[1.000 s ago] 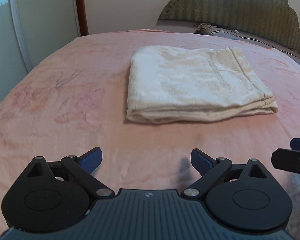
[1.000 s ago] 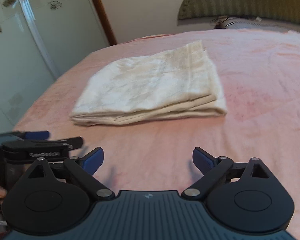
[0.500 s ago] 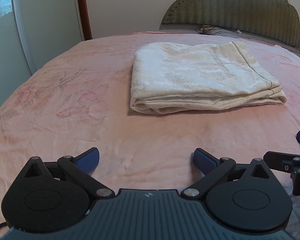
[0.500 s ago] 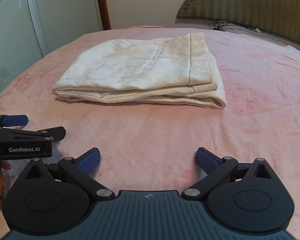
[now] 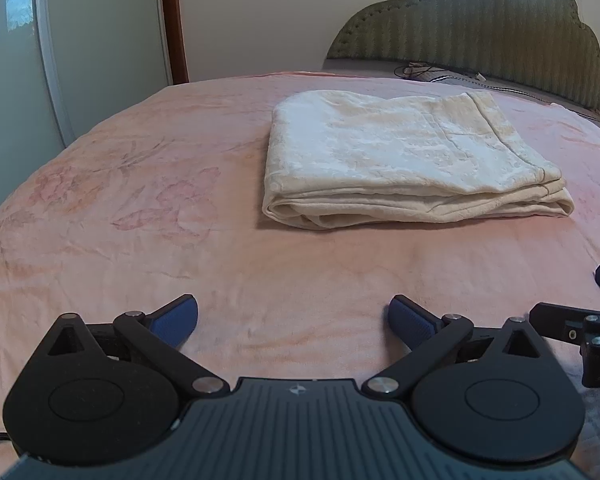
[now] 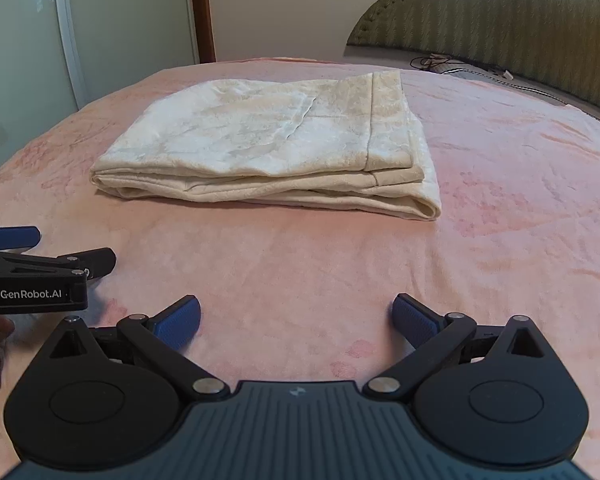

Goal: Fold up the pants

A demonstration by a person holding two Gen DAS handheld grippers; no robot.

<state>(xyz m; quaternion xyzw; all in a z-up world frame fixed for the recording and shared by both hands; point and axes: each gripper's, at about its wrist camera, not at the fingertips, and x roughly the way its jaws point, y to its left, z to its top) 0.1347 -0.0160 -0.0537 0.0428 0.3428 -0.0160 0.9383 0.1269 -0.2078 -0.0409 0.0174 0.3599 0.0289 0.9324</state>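
Observation:
Cream pants point(image 5: 404, 160) lie folded in a flat rectangular stack on the pink bedspread point(image 5: 140, 208); they also show in the right wrist view point(image 6: 268, 148). My left gripper point(image 5: 294, 318) is open and empty, low over the bedspread, well short of the pants. My right gripper point(image 6: 296, 318) is open and empty, also short of the pants. The left gripper shows at the left edge of the right wrist view point(image 6: 44, 256), and part of the right gripper at the right edge of the left wrist view point(image 5: 580, 320).
A green padded headboard point(image 5: 500, 40) stands behind the bed with a cable point(image 5: 428, 70) lying near it. A glass sliding door point(image 5: 40, 60) and a brown door frame point(image 5: 174, 20) stand at the left. The bedspread point(image 6: 500, 220) spreads around the pants.
Both grippers have drawn back and levelled out a little; the pants sit slightly farther up in both views. Both stay open. The pants have not moved.

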